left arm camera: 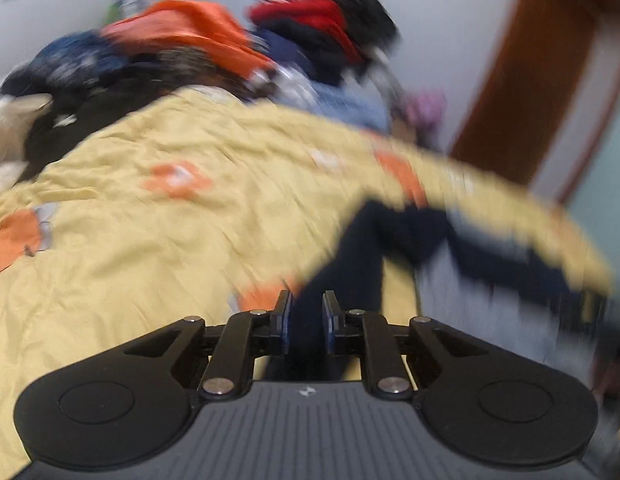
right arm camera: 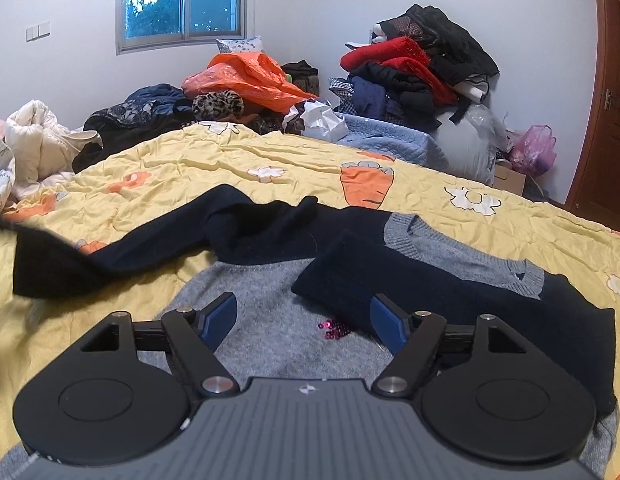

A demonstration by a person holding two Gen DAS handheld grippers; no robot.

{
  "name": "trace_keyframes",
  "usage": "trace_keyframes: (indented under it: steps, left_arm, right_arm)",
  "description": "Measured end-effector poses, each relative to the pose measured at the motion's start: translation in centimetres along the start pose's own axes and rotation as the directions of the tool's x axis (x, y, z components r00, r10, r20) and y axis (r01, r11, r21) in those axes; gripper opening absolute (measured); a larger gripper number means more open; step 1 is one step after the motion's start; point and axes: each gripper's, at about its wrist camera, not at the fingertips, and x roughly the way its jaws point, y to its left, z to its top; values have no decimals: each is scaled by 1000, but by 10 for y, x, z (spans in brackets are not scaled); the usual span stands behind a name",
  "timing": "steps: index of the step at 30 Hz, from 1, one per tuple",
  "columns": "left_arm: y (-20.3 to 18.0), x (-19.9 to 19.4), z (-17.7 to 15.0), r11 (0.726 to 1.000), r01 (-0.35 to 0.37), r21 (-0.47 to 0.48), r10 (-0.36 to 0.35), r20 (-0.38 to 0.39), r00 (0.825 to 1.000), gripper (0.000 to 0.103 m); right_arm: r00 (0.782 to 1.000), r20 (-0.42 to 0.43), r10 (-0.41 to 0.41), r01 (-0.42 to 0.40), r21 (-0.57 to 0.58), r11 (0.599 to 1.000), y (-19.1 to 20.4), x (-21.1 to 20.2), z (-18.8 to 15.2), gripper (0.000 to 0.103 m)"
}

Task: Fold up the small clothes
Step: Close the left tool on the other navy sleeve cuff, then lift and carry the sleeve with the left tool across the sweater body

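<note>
Messy bedroom, yellow carrot-print quilt (right arm camera: 230, 160) on the bed. Grey-and-navy sweater (right arm camera: 270, 280) lies spread across it, one sleeve folded in. Left tongs (left arm camera: 306, 312) are pinched narrow on the other navy sleeve (left arm camera: 349, 248); right tongs (right arm camera: 303, 322) gape wide over the grey front, holding nothing.

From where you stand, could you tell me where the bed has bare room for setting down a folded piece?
The yellow quilt lies bare between the sweater and the far clothes heaps, around the carrot print. More bare quilt lies right of the neckline. The head end is crowded: orange bag, white jacket.
</note>
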Motion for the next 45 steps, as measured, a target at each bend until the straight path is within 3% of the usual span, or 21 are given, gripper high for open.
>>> trace_keyframes:
  steps: [2, 4, 7, 9, 10, 11, 12, 13, 16, 18, 20, 26, 29, 30, 31, 32, 35, 37, 41, 43, 45]
  left_arm:
    - [30, -1, 22, 995, -17, -97, 23, 53, 998, 16]
    - [52, 3, 39, 982, -133, -130, 144, 75, 987, 16]
    - [60, -4, 38, 944, -295, -146, 315, 140, 939, 16]
    - [45, -8, 21, 922, -380, -75, 388, 193, 901, 20]
    - [35, -5, 12, 909, -416, -15, 411, 191, 891, 32]
    - [23, 0, 1, 899, -437, 44, 421, 192, 886, 55]
    - [11, 5, -10, 891, -447, 82, 424, 201, 883, 68]
    - [2, 7, -20, 892, -439, 108, 411, 207, 888, 82]
    - [-24, 5, -50, 933, -288, 218, 250, 183, 951, 82]
    - [-36, -6, -65, 922, -203, 328, 155, 168, 973, 83]
    - [-49, -12, -79, 861, -148, 486, 106, 112, 988, 85]
    - [-89, 1, -120, 601, -124, 789, 116, 68, 991, 85]
    - [-97, 23, -135, 517, -82, 852, 168, -7, 986, 84]
    - [-99, 23, -138, 506, -75, 859, 150, -2, 989, 82]
    - [-99, 23, -137, 520, -60, 852, 143, -18, 990, 72]
    - [-97, 26, -133, 555, -37, 831, 144, -52, 988, 51]
    - [-84, 35, -114, 688, -18, 725, 142, -111, 984, 31]
    - [-76, 35, -105, 740, -29, 672, 140, -112, 984, 12]
    - [-60, 16, -79, 858, 19, 514, 29, -86, 996, 9]
    - [-44, 9, -60, 926, 85, 368, -52, -100, 994, 9]
    - [-28, 3, -42, 956, 180, 230, -159, -108, 981, 9]
  right_arm:
    - [1000, -1, -2, 2, 3, 1000, 0, -1, -1, 77]
    - [1000, -6, -4, 4, 8, 1000, -1, -1, 0, 77]
    - [1000, -1, 0, 0, 9, 1000, -1, -4, -1, 81]
    - [1000, 0, -1, 1, -2, 1000, 0, -3, -2, 86]
    - [1000, -4, -1, 1, -6, 1000, 1, -1, -3, 86]
    - [1000, -11, 1, -1, -8, 1000, 2, 1, -3, 86]
    - [1000, -18, 4, -4, -10, 1000, 3, 3, -3, 86]
    - [1000, -21, 7, -7, -10, 1000, 4, 5, -2, 86]
    - [1000, -18, 18, -19, -16, 1000, 10, 5, -2, 86]
    - [999, -18, 35, -36, -32, 999, 15, 3, -4, 87]
    - [999, -25, 43, -45, -65, 997, 20, 3, -6, 89]
    - [998, -33, 47, -49, -57, 997, 26, 7, -6, 90]
    - [998, -21, 52, -52, -42, 998, 26, 1, -5, 90]
    - [999, -17, 47, -48, -48, 998, 26, -1, -5, 90]
    - [999, -16, 41, -42, -55, 998, 25, -3, -6, 91]
    - [999, -20, 35, -36, -58, 998, 24, -3, -6, 91]
    - [999, -38, 23, -25, -46, 999, 20, -2, -8, 91]
    - [999, -41, 20, -22, -37, 999, 20, -1, -8, 91]
    - [999, -36, 18, -19, -50, 999, 23, -2, -10, 91]
    - [999, -43, 15, -18, -55, 998, 24, 0, -10, 91]
    - [999, -46, 15, -17, -57, 998, 26, 1, -10, 91]
